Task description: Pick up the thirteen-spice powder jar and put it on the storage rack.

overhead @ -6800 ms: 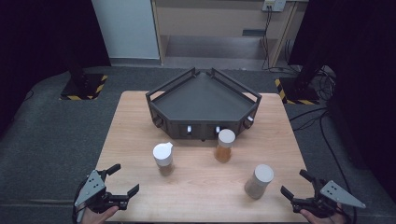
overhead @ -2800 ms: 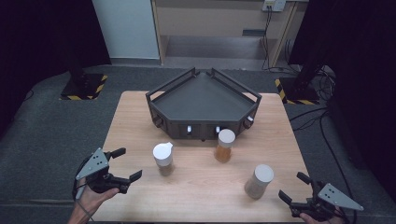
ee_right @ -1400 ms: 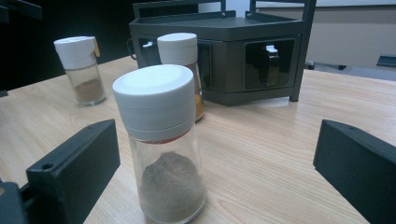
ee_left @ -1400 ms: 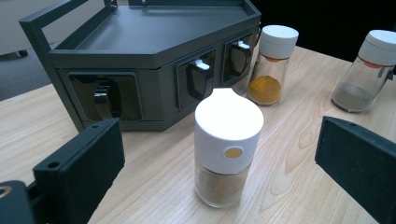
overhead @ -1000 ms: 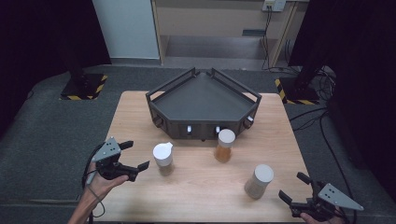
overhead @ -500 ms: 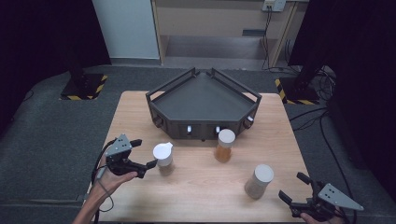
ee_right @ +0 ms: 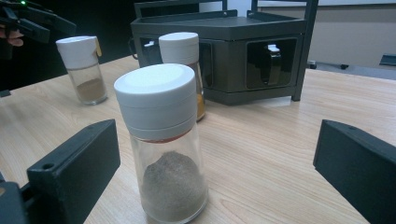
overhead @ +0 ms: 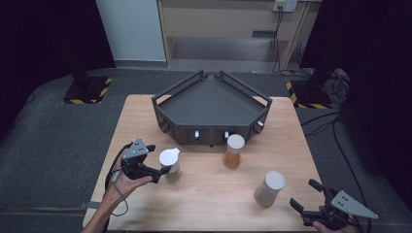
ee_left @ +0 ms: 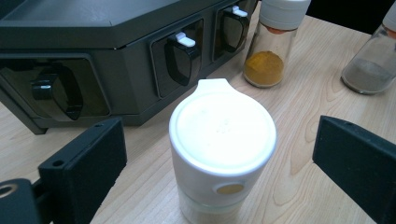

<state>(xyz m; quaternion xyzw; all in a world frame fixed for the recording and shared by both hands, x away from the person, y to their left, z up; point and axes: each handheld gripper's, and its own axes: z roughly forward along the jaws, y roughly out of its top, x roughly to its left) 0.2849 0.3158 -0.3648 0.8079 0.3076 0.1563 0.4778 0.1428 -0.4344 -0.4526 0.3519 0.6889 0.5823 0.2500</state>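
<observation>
Step in hand: left gripper [overhead: 156, 162] positioned at white-capped glass spice jar [overhead: 169, 164], jaws apart, flanking, not touching. Jar upright on bench, 7 o'clock of dark rack [overhead: 212, 108]. Next: jaws to be closed squarely on cap. Right gripper [overhead: 304, 198] apart, idle.

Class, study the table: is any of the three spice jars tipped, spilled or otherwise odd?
Nothing stands out. The white-lidded jar between the open left tool, the yellow spice jar and the grey spice jar all stand upright and capped on the table, nothing spilled.
</observation>
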